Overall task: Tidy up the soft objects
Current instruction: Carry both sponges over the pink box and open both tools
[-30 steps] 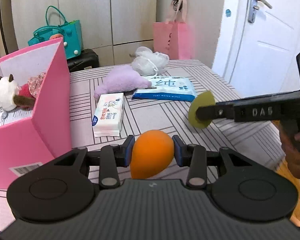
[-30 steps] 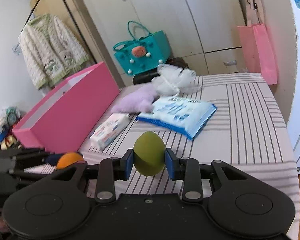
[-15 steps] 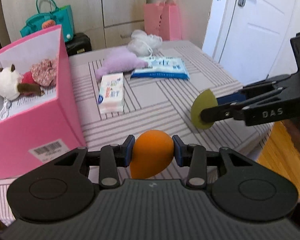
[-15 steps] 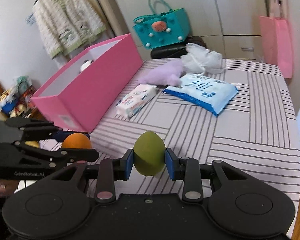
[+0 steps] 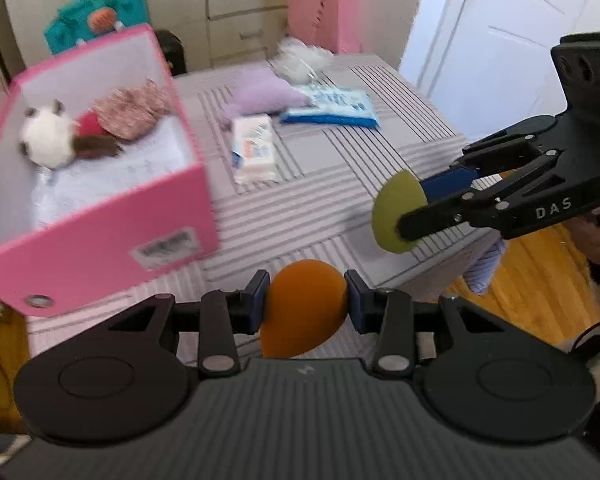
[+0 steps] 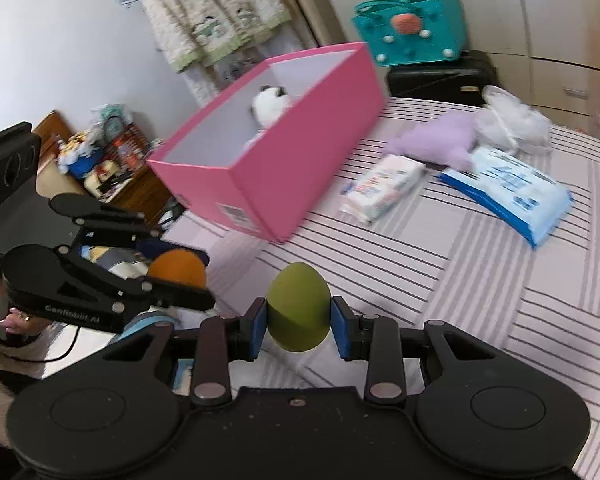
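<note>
**Left wrist view: two sponges held clear of the box**

Left wrist view: my left hand-held gripper (image 5: 305, 307) pinches the orange teardrop foam sponge (image 5: 302, 307) across its belly, hovering near the open pink cardboard box (image 5: 100, 236), where I judge it belongs beside the fluffy white plush toy (image 5: 46, 142). The matte foam bulges slightly between the blue pads.

Right wrist view: my right hand-held gripper (image 6: 299, 324) clamps the olive-green egg-shaped foam sponge (image 6: 298, 312) above the striped table (image 6: 460, 280). A crinkly white tissue pack (image 6: 382, 188) and lilac plush cushion (image 6: 440, 140) lie unsorted.
</note>
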The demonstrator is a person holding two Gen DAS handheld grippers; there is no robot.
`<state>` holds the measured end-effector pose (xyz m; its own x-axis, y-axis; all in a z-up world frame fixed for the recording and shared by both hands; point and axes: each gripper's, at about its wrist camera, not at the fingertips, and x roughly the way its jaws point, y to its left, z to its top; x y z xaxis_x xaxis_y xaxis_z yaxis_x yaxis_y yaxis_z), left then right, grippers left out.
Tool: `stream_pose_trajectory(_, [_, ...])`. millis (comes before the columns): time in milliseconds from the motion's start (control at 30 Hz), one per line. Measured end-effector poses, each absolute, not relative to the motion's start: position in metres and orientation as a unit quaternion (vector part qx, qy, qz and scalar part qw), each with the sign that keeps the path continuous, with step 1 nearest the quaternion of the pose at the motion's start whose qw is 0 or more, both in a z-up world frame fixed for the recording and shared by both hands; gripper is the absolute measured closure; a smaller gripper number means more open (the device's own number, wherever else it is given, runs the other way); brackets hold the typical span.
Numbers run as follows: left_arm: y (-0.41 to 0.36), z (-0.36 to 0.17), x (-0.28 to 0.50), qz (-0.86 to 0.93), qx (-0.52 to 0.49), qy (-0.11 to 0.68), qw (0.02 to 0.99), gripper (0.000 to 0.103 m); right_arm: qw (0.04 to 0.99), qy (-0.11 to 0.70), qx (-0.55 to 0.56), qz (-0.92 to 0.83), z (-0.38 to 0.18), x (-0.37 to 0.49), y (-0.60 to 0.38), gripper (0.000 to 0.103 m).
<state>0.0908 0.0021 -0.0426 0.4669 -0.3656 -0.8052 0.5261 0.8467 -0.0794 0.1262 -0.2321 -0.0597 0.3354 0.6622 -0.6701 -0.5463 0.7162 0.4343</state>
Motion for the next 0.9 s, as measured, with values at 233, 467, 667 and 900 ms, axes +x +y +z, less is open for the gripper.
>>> stream_pose_trajectory(233, [0.031,-0.016,0.089,-0.265,0.085,0.448,0.849,0.064,0.774,0.461,0.062,0.43,-0.039,0.137,-0.199,0.063])
stream_pose_trajectory(467, [0.057,0.004,0.105,-0.262,0.062,0.446,0.854,0.063,0.756,0.457,0.035,0.468,-0.009,0.15,-0.157,0.063])
stream_pose_trajectory(667, [0.075,0.008,0.133,-0.22,0.064,0.399,0.888,0.063,0.797,0.395,-0.024,0.456,0.012,0.166,-0.127,0.063])
stream_pose_trajectory(900, [0.093,-0.001,0.186,-0.195,0.035,0.388,0.9,0.063,0.829,0.358,-0.038,0.427,0.008,0.218,-0.099,0.063])
